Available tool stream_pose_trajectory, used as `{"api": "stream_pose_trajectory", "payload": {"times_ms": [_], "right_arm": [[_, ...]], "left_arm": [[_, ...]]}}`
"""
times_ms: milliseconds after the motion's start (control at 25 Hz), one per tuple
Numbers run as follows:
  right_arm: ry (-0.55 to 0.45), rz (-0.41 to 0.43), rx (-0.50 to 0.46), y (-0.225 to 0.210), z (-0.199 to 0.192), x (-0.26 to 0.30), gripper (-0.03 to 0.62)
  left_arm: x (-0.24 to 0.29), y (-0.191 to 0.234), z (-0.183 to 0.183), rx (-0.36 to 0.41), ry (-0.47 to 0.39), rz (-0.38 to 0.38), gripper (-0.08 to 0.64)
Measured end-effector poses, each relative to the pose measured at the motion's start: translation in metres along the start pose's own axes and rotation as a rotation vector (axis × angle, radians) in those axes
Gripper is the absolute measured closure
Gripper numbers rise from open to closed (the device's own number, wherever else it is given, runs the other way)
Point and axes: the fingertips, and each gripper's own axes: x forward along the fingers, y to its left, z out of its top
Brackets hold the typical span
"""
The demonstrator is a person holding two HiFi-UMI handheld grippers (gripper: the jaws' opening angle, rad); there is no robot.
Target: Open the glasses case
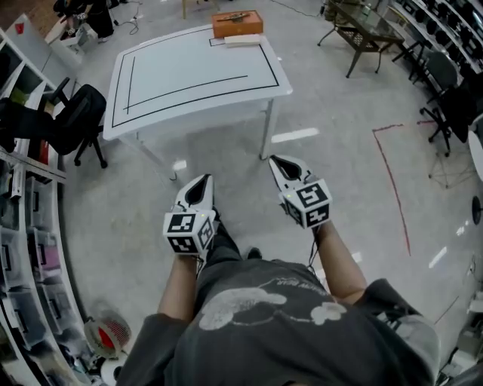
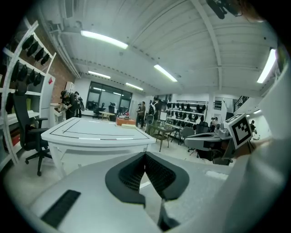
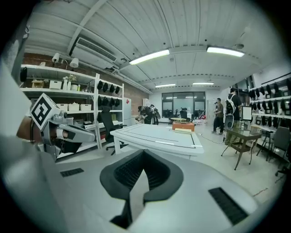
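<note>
Far edge of the bench [image 1: 189,75], up by its far right corner: an orange box [image 1: 237,22] with a pale flat piece [image 1: 241,39] lying against its near side. One of the two is the glasses case, but they're too small from here to say which. The rest of the white bench top carries only black ruled lines.

The person stands well back from the near edge, on open floor, with both arms held out in front. The left gripper [image 1: 201,181] is pressed together with nothing between its jaws. The right gripper [image 1: 276,160] is the same, jaws closed tip to tip and empty. Both point toward the bench and tip slightly downward. A black office chair [image 1: 75,121] sits off the bench's left edge, and red tape [image 1: 389,181] marks the floor to the right.
</note>
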Motion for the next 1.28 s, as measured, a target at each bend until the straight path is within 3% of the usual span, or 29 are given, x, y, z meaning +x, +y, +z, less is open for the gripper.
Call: {"api": "stream_pose_trajectory", "payload": {"times_ms": [280,480,1000,1280], "right_arm": [[-0.024,0.0,0.011,-0.006,0.021,0.049,0.592],[0.012,-0.029,0.002,-0.022,0.035,0.109,0.592],[0.057,-0.117,-0.011,-0.049,0.096,0.246,0.591],[0.085,-0.185,-0.002,-0.06,0.099,0.283,0.591]], "left_arm": [[0.018,0.053,0.015,-0.015,-0.013,0.031,0.558],[0.055,0.107,0.033,-0.043,0.011,0.032,0.558],[0.143,0.237,0.103,-0.053,0.002,-0.052,0.558],[0.178,0.268,0.115,-0.037,0.011,-0.13,0.558]]}}
